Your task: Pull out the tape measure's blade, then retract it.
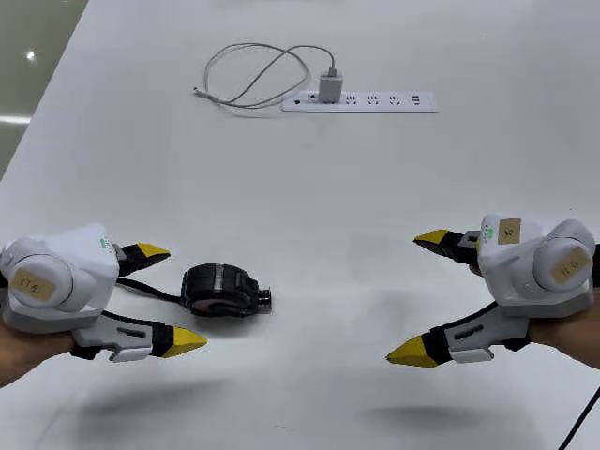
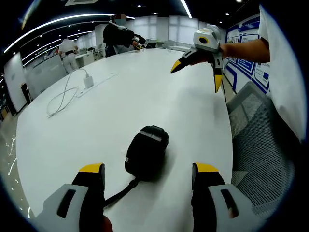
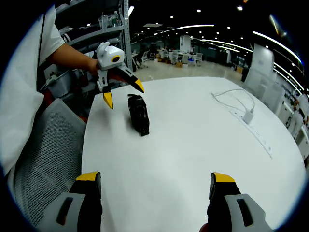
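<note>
white bench (image 1: 375, 234) | tape measure (image 1: 221, 289) by l gripper (image 1: 180, 295), jaws apart | r gripper (image 1: 405, 297) jaws apart

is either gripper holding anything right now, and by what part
Nothing is held. The left hand-held gripper and the right hand-held gripper are both open; the tape measure lies untouched just ahead of the left jaws.

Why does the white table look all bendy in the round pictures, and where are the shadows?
In the left gripper view and the right gripper view, the fisheye lens curves the table's edge. In the head view the table looks flat, soft grey shadows lie below the left gripper and the right gripper, and the tape measure looks sharp.
</note>
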